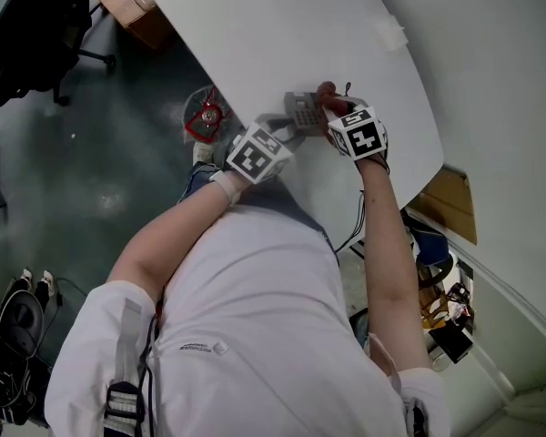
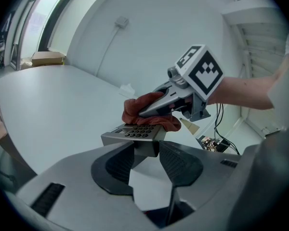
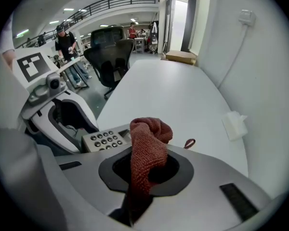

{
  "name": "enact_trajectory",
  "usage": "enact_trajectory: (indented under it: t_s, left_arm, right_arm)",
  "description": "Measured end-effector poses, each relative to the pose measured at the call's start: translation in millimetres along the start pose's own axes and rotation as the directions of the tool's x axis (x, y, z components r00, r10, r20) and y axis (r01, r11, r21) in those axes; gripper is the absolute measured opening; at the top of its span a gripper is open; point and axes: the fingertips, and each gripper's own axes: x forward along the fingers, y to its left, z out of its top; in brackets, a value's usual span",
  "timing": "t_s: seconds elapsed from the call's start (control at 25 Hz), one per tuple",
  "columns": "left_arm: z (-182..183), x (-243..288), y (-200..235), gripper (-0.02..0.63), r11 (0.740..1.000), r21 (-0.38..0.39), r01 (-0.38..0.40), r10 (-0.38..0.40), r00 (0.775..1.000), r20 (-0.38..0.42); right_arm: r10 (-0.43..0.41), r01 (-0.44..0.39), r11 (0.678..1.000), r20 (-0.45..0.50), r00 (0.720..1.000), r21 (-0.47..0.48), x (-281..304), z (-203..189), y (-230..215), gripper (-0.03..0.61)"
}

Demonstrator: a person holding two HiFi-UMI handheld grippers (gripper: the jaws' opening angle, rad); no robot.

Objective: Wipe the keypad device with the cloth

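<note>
**A:** Largest first: broad white curved surface, smooth and bare around the work. Whereabouts on it?

**B:** Close to the edge nearest the person. Small grey slab-shaped keypad device there, near end pinched between the fingers of the left gripper, set wide across its body. Resting on the surface or lifted just off it: hard to tell.

**A:** Handling?

**B:** Looks like rigid plastic, light, smooth-sided. Likely to skate or twist under a firm rub, so needs bracing. Best taken across the plain lower body, clear of the dark round buttons, much as now.

**A:** And the wiper?

**B:** Rust-red towelling cloth, soft and limp, bunched into a wad. Clamped between the fingers of the right gripper, with the free lump poking out past them and pressed on the device's far end, just beyond the buttons. Grippy and forgiving, no risk of damage. Best held close to the wad, leaving enough fabric to reach the keys.
</note>
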Motion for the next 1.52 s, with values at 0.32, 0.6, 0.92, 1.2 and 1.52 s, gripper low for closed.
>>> enact_trajectory:
  t_s: [0.32, 0.6, 0.92, 1.2, 1.52]
  left_arm:
    - [1, 1, -1, 0.156, 1.000, 0.004, 0.004, -0.004, 1.000, -0.001]
    - [0, 1, -2, 0.156, 1.000, 0.005, 0.007, -0.007, 1.000, 0.004]
    - [1, 2, -1, 0.155, 1.000, -0.001, -0.006, 0.006, 1.000, 0.010]
    - [1, 2, -1, 0.150, 1.000, -0.003, -0.011, 0.011, 1.000, 0.009]
    - [1, 2, -2, 0.141, 1.000, 0.004, -0.017, 0.017, 1.000, 0.009]
  right_arm:
    - [0.132, -0.137, 0.985, -0.056, 0.990, -0.100, 10, 23, 56, 0.060]
    - [0.306, -0.309, 0.950, 0.049, 0.951, 0.054, 3, 46, 84, 0.060]
    - [0.304, -0.308, 0.943, 0.054, 0.951, 0.124, 4, 44, 76, 0.060]
    - [0.269, -0.278, 0.940, 0.068, 0.961, 0.200, 2, 35, 49, 0.061]
    - [0.178, -0.184, 0.936, 0.049, 0.983, 0.300, -5, 6, 6, 0.061]
